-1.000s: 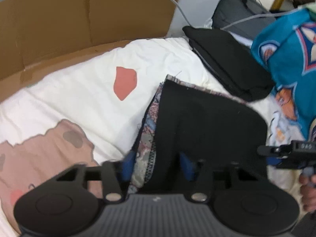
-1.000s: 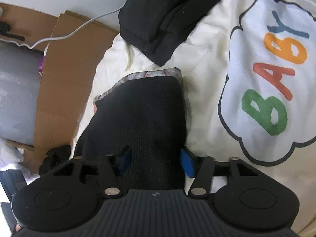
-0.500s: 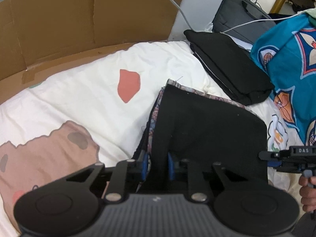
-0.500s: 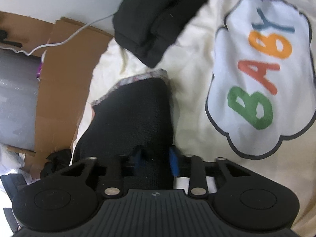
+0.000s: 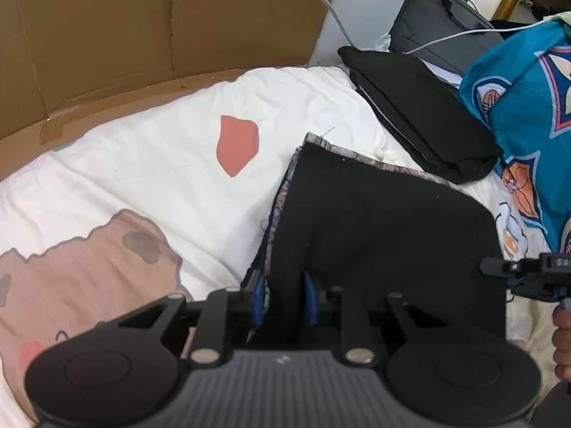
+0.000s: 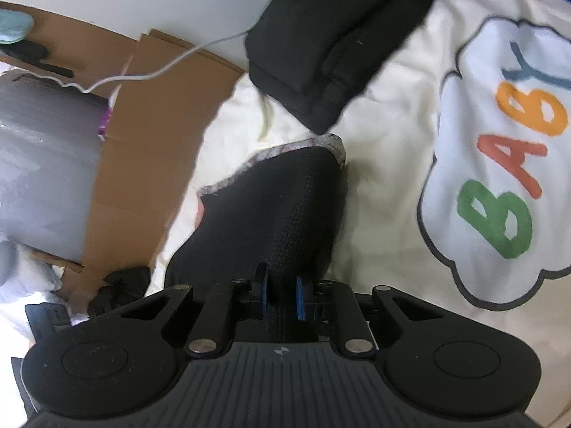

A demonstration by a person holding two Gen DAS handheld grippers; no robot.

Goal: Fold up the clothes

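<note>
A black garment (image 5: 385, 228) with a patterned paisley edge lies folded on the cream printed quilt (image 5: 150, 178). My left gripper (image 5: 283, 297) is at its near left corner, blue pads on either side of a raised ridge of black cloth; the jaws are opening slightly while still pinching it. In the right wrist view the same black garment (image 6: 278, 207) runs away from my right gripper (image 6: 282, 294), whose jaws are closing, with the near edge of the mesh cloth pressed between the blue pads.
A folded stack of black clothes (image 5: 421, 114) sits just beyond the garment. A teal patterned cloth (image 5: 528, 114) lies to the right. Cardboard (image 5: 142, 28) lines the wall, a white cable (image 6: 160, 71) trails over it. A person's hand (image 5: 562, 339) shows at the right edge.
Both grippers went from wide apart to narrow, closing onto the near edge of the black garment. The cloth now bunches up between each pair of pads.
</note>
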